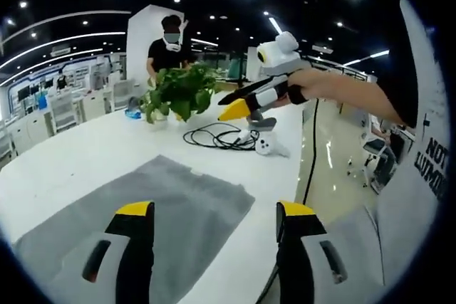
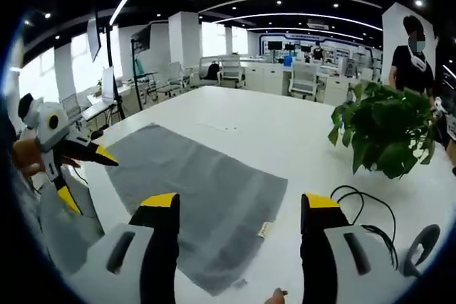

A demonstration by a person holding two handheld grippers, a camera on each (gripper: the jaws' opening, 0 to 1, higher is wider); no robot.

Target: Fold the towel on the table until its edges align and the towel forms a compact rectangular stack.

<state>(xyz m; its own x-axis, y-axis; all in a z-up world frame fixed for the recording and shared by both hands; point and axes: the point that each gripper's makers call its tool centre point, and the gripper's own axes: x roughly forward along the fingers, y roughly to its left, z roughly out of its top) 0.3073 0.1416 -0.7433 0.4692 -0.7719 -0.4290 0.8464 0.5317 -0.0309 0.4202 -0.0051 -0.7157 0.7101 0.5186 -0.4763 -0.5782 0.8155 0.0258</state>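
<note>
A flat grey rectangular cloth towel (image 2: 196, 194) lies spread out, unfolded, on the large white glossy table (image 2: 285, 129). In the right gripper view the towel runs from the table's near left edge towards the centre, with a small pale label showing at its right edge. In the left gripper view the same towel (image 1: 160, 208) sits just ahead of and under the left gripper's jaws.

The left gripper (image 1: 214, 211), black with yellow tips, has its jaws spread wide above the towel's near part, with nothing between them. It also appears at the left of the right gripper view (image 2: 82, 172), held in a hand just beside the towel's left end, its two yellow-tipped jaws parted.

The right gripper (image 2: 241, 201) stands wide as well, empty, hovering over the towel's near right corner area. In the left gripper view it (image 1: 239, 108) is held up in the air by a hand (image 1: 317, 87), above the far side of the table, well apart from the towel.

A leafy green potted plant (image 2: 388, 133) stands on the table beyond the towel, with a coiled black cable (image 1: 221, 137) near it. A person in a black shirt (image 1: 167, 51) stands behind the plant
</note>
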